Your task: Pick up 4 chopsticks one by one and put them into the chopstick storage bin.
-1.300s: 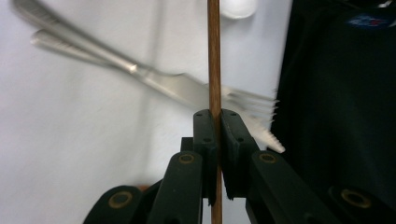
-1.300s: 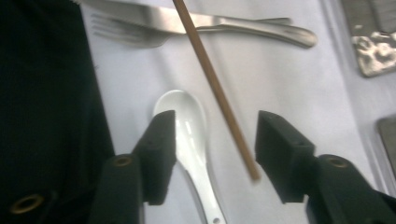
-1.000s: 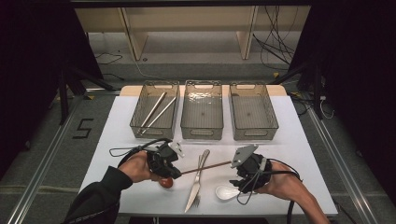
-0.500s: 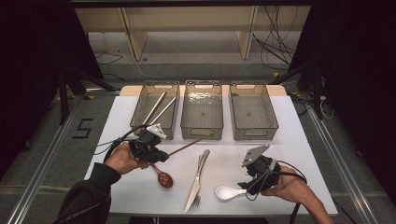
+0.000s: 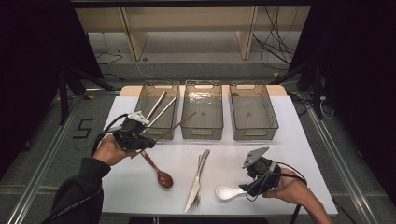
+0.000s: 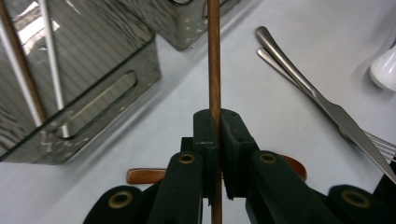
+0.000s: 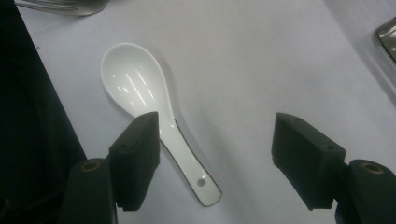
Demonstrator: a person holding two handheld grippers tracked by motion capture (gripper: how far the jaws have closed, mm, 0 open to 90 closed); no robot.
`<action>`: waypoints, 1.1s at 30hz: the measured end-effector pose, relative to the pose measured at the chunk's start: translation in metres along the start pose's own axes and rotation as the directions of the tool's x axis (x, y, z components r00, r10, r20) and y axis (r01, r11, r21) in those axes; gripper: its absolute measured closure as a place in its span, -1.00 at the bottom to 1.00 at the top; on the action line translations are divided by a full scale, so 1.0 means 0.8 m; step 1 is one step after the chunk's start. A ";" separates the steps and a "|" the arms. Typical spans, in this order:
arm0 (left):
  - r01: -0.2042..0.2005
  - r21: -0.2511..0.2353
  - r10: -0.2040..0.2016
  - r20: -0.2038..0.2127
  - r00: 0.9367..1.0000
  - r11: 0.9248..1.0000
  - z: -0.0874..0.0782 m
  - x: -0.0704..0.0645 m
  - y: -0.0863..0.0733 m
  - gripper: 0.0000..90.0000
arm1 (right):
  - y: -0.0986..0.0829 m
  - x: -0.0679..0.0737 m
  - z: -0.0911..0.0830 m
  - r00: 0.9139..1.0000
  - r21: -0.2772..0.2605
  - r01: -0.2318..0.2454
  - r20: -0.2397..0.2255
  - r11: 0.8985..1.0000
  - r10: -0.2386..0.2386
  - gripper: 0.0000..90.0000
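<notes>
Left tool [image 5: 140, 140] is clamped tight on a brown chopstick [image 5: 173, 127], left of centre in the high view; the stick angles up-right over the front edge of the left bin [image 5: 158, 112]. Right tool [image 5: 254, 175], lower right, jaws spread wide, sits just over the white spoon [image 7: 140, 88] on the tabletop [image 5: 289, 135]. Brown spoon [image 5: 159, 172] and knife [image 5: 198, 177] lie bottom centre.

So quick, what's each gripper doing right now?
Left gripper: shut on the chopstick.
Right gripper: open, holding nothing, over the white spoon.
</notes>
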State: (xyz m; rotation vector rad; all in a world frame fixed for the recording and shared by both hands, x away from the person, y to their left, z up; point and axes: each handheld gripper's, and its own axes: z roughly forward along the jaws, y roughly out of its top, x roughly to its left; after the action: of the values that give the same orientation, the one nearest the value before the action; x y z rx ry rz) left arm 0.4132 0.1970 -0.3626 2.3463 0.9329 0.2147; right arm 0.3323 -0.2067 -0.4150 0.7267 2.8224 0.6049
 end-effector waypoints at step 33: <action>0.228 -0.094 -0.244 -0.219 0.945 0.969 0.040 0.128 0.058 0.89 | 0.000 -0.001 0.003 1.000 0.008 -0.003 -0.005 1.000 0.003 -0.29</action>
State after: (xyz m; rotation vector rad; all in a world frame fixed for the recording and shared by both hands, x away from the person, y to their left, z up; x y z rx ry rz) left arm 0.5270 0.2241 -0.3683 2.1545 1.2881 0.4201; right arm 0.3334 -0.2064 -0.4173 0.7321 2.8304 0.5967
